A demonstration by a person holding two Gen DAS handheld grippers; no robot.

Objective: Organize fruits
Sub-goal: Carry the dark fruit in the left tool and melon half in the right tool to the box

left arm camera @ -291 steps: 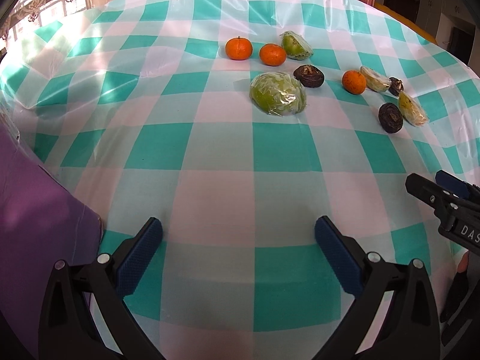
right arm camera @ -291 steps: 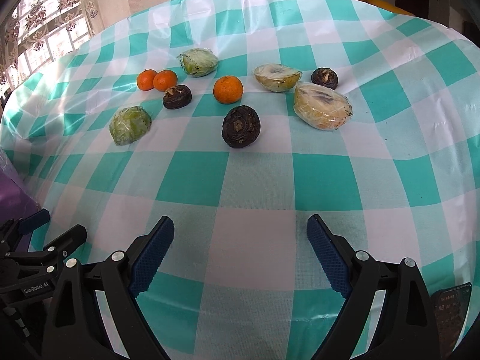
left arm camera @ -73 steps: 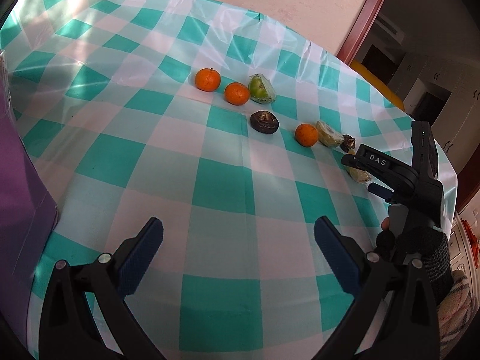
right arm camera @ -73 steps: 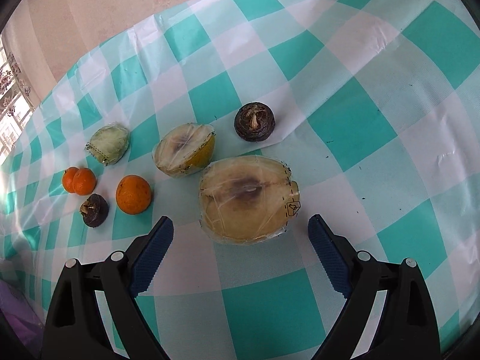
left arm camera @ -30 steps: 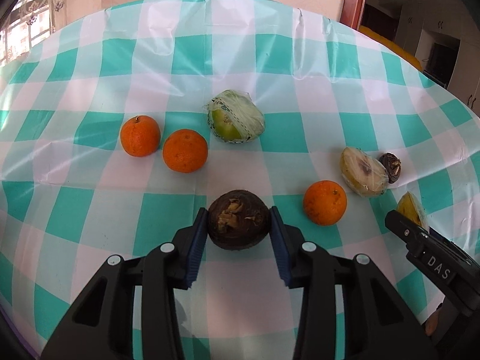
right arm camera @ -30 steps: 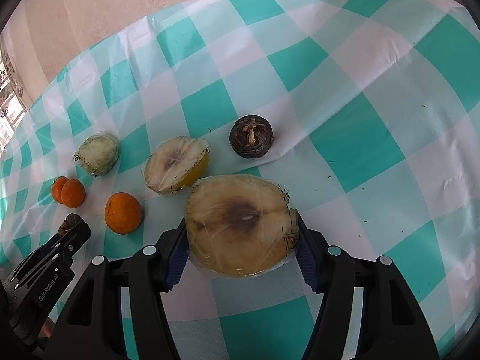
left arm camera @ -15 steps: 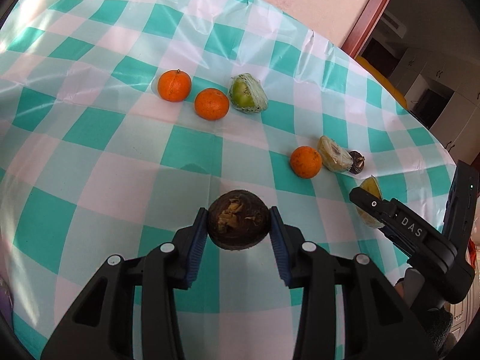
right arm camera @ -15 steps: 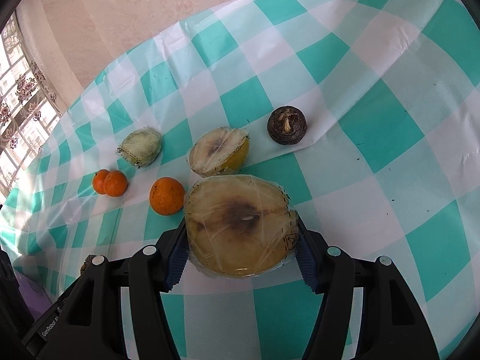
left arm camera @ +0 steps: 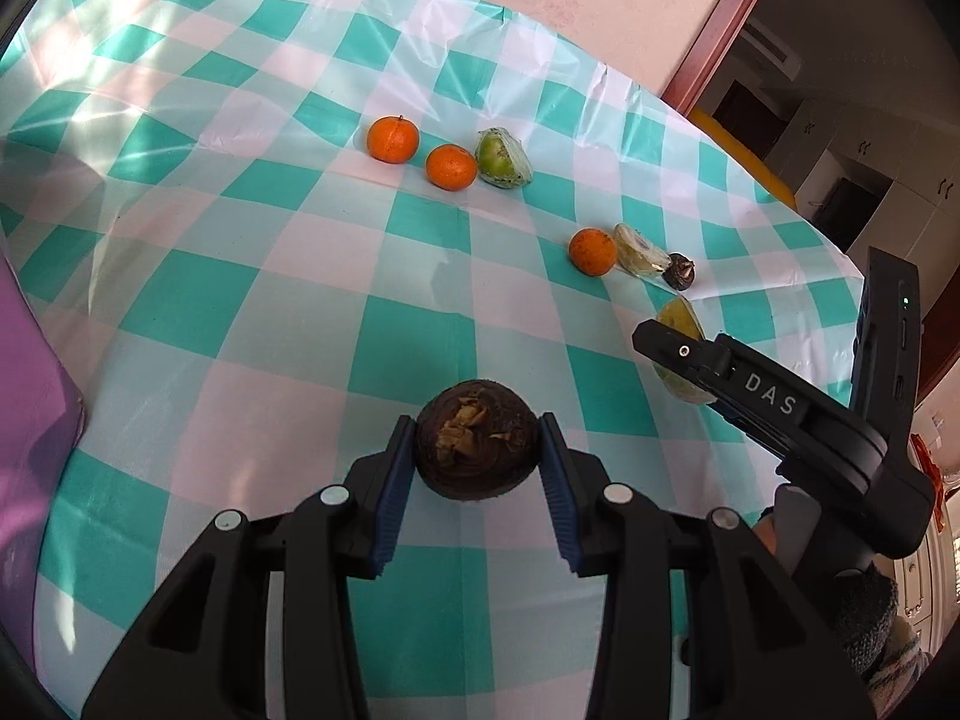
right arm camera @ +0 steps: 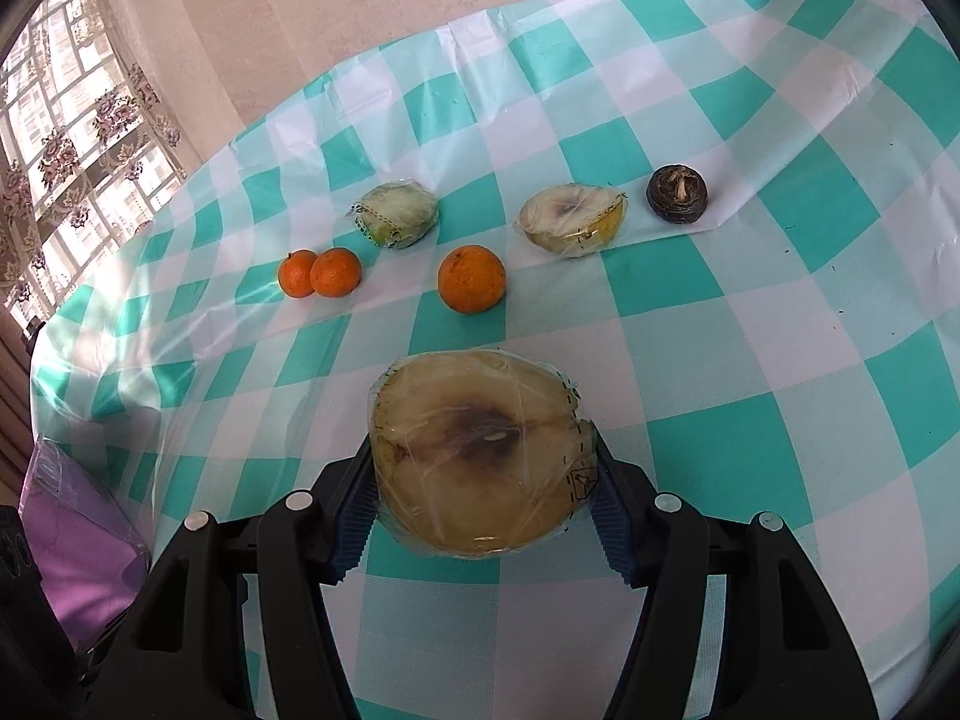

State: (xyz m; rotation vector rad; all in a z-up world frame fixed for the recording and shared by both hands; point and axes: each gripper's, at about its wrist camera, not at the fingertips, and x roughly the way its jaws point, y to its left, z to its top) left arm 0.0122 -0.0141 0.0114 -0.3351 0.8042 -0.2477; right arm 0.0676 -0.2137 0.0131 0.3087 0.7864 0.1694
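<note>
Your left gripper [left arm camera: 477, 459] clamps the dark fruit [left arm camera: 477, 447]; your right gripper [right arm camera: 483, 495] clamps the wrapped half [right arm camera: 477, 468]. Carry both level, without squeezing harder.

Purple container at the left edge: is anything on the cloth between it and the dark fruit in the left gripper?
Nothing visible. The cloth between the dark fruit and the purple container is bare.

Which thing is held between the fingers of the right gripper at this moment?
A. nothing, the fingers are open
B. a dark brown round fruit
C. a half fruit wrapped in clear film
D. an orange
C: in the right wrist view the right gripper is shut on the wrapped half fruit, whose cut face with a dark centre fills the space between the blue fingers.
</note>
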